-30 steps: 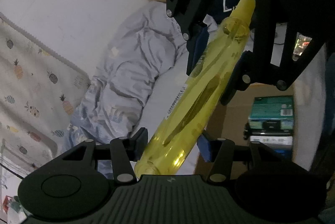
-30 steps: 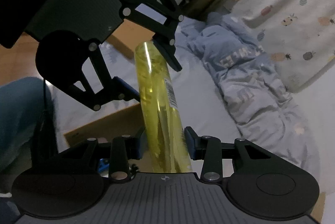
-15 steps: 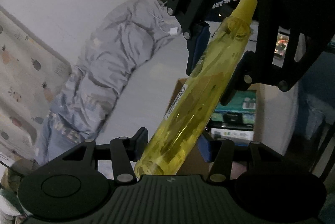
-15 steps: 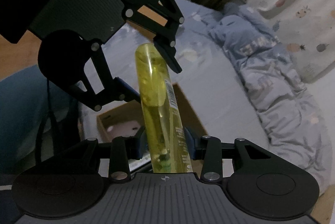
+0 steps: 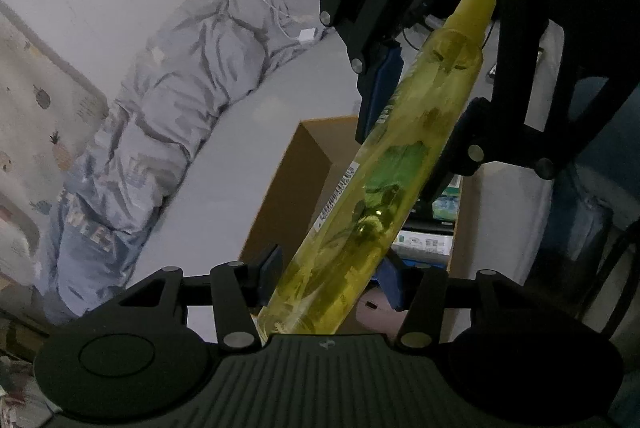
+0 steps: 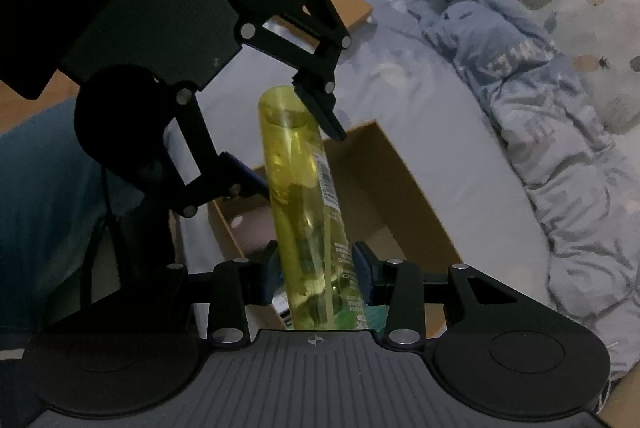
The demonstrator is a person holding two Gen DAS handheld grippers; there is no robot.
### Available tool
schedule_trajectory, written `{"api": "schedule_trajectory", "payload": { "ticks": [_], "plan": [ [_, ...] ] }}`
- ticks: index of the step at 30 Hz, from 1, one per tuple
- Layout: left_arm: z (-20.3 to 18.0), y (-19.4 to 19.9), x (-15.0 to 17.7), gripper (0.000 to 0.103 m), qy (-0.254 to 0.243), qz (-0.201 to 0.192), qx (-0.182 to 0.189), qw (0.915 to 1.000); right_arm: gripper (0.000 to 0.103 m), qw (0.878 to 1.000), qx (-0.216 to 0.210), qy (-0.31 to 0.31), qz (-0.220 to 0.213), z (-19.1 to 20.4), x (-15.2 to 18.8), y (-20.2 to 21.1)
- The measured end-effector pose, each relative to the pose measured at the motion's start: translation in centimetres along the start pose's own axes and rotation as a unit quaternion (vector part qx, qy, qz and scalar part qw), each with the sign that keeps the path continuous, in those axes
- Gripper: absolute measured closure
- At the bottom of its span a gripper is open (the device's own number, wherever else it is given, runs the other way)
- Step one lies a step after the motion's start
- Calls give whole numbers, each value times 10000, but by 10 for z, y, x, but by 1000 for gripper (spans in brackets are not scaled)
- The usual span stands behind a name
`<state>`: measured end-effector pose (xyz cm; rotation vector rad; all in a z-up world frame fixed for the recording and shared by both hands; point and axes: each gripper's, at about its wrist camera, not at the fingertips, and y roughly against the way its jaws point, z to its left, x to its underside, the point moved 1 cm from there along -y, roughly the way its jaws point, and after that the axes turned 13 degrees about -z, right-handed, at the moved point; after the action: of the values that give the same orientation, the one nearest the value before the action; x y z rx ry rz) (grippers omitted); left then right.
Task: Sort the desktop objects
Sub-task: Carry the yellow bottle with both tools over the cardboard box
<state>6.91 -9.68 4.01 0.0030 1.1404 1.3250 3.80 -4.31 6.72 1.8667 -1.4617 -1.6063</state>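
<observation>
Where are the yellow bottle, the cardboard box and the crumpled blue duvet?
yellow bottle point(image 5: 384, 184), left wrist view, mid-body.
cardboard box point(image 6: 384, 188), right wrist view, inner wall.
blue duvet point(image 5: 168, 132), left wrist view, crumpled middle.

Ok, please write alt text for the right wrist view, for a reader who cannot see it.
Two black grippers hold one long yellow bottle: the right gripper near its lower end, the left gripper near its top. Under it stands an open cardboard box, beside a bed with a crumpled blue quilt.

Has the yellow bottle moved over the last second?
Yes. The yellow bottle, clamped by both grippers, has come down toward the open cardboard box, which now looms larger beneath it in the right wrist view.
</observation>
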Motion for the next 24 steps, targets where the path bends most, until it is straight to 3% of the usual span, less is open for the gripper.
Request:
{"api": "schedule_trajectory", "payload": {
  "ticks": [24],
  "plan": [
    [-13, -77, 43, 51, 562, 419, 739, 9948, 60, 9953, -708, -427, 504, -16, 59, -81]
  ]
}}
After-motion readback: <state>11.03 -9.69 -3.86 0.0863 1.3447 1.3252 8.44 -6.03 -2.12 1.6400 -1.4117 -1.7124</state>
